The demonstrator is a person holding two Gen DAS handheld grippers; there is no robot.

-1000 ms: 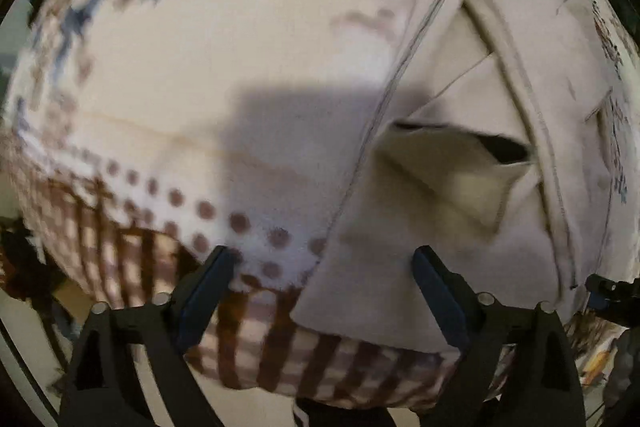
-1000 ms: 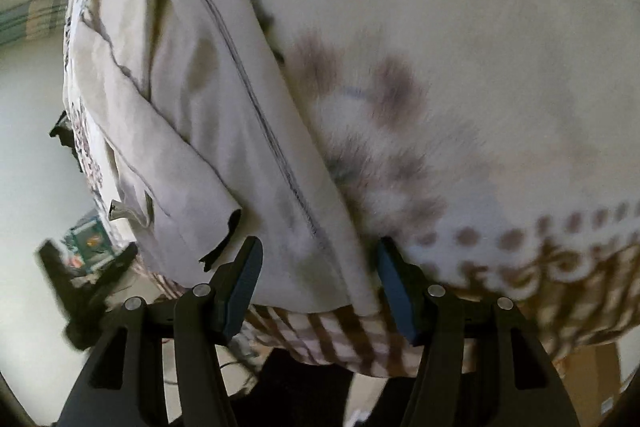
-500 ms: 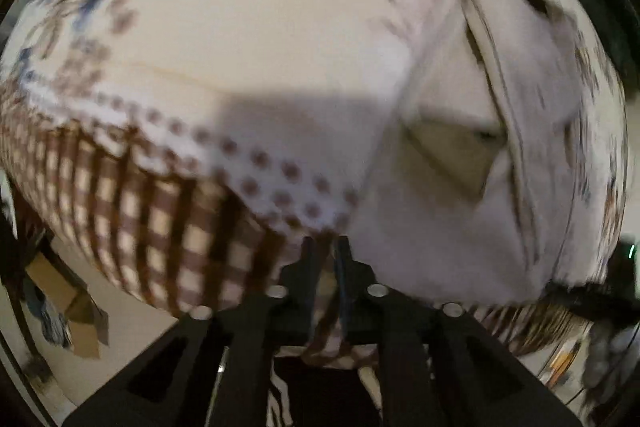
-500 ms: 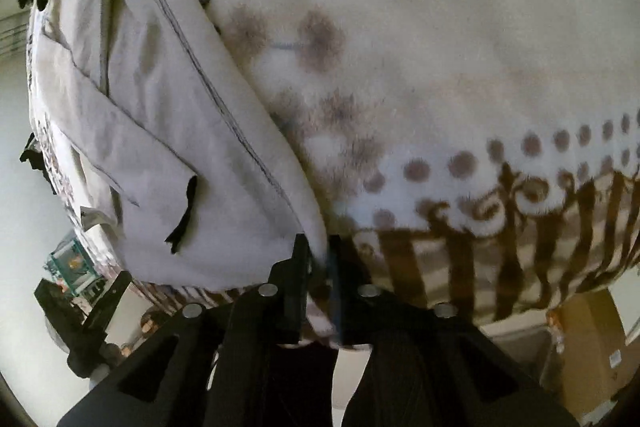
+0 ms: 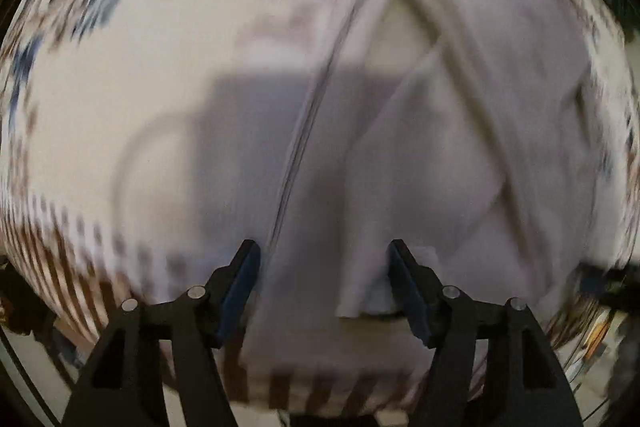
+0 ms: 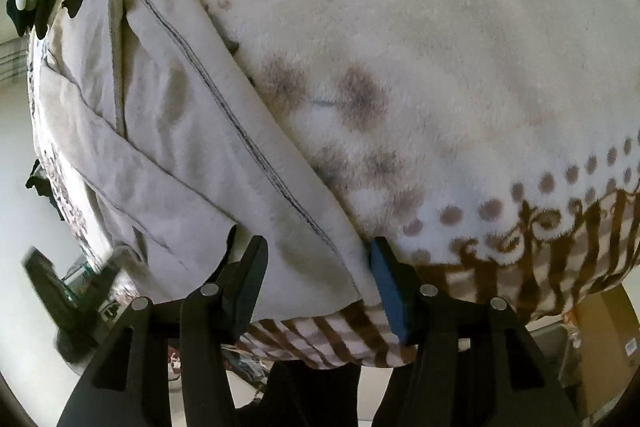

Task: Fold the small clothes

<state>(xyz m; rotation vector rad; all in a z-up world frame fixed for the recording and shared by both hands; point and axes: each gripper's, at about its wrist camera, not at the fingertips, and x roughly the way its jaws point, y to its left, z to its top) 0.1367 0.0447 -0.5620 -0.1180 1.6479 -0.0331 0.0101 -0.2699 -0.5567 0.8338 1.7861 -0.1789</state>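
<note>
Pale garment (image 6: 168,155) lower left of right view, draped on patterned blanket (image 6: 440,67) — soft, light, limp. Left gripper (image 5: 324,287) and right gripper (image 6: 318,277) opening, unclamped over cloth; best pinched at hem corners.

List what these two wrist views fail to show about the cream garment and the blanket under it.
- Left wrist view: motion blur smears the cream garment; its folds and pocket are unreadable.
- Right wrist view: the garment's far end is cut by the frame's upper left edge.
- Both views: what lies under the patterned blanket is hidden by the blanket itself.
- Right wrist view: floor clutter at lower left is too small to name.
</note>
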